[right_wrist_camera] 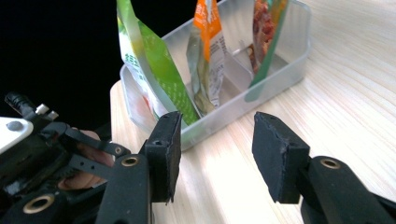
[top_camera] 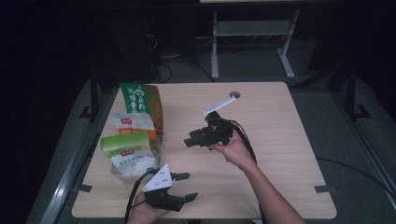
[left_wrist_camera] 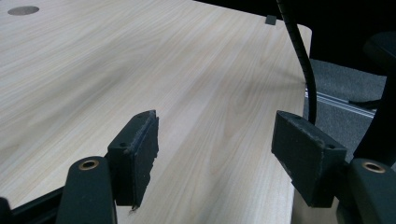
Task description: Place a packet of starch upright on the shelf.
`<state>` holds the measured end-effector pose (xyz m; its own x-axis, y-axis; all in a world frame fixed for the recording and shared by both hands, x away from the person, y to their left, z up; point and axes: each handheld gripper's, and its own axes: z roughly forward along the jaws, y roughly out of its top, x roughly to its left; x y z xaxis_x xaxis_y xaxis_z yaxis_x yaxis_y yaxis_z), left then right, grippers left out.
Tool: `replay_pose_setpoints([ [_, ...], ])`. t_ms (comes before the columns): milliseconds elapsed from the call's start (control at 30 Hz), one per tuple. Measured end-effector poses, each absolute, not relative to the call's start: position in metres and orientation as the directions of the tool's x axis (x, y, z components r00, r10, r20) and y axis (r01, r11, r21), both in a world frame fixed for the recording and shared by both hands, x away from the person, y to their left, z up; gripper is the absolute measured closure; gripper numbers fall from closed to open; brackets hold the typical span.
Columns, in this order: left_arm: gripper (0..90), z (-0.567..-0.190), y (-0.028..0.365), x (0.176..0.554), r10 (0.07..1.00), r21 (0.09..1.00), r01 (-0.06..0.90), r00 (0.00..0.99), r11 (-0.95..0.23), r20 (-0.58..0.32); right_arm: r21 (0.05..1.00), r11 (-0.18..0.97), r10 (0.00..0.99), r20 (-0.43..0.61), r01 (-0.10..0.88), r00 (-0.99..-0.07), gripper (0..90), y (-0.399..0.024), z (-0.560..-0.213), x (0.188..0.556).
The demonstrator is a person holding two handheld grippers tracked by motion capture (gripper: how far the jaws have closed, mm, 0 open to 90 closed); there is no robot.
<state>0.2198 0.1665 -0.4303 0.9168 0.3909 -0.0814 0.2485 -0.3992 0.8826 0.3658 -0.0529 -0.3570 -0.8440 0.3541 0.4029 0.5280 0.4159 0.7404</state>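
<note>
Two grippers sit over my pale wood-grain table (top_camera: pixel 280 140), both empty. My left gripper (top_camera: pixel 186 186) is at the near edge, its jaws spread wide; in the left gripper view the blocky black pads (left_wrist_camera: pixel 140 154) look worn and rough at the edges, with bare laminate between them. My right gripper (top_camera: pixel 192 140) hangs mid-table, turned toward the left side, jaws parted with nothing held. Ahead of it in the right gripper view stands a clear plastic bin (right_wrist_camera: pixel 280 74) with rounded corners. Three glossy pouches stand upright in it: a green one (right_wrist_camera: pixel 156 65), a white and orange one (right_wrist_camera: pixel 208 60), and a reddish one (right_wrist_camera: pixel 268 32), seemingly split by a translucent divider. From the high view the bin (top_camera: pixel 156 149) rests near the table's left edge.
</note>
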Motion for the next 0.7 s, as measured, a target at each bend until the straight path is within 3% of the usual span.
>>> replay_pose_setpoints([
  [700,31.4,-0.431,0.168,0.221,0.401,0.883,0.254,0.912,-0.396,-0.083,0.732,0.366,0.427,0.417,0.575,-0.802,45.6,-0.104,-0.368,0.362],
])
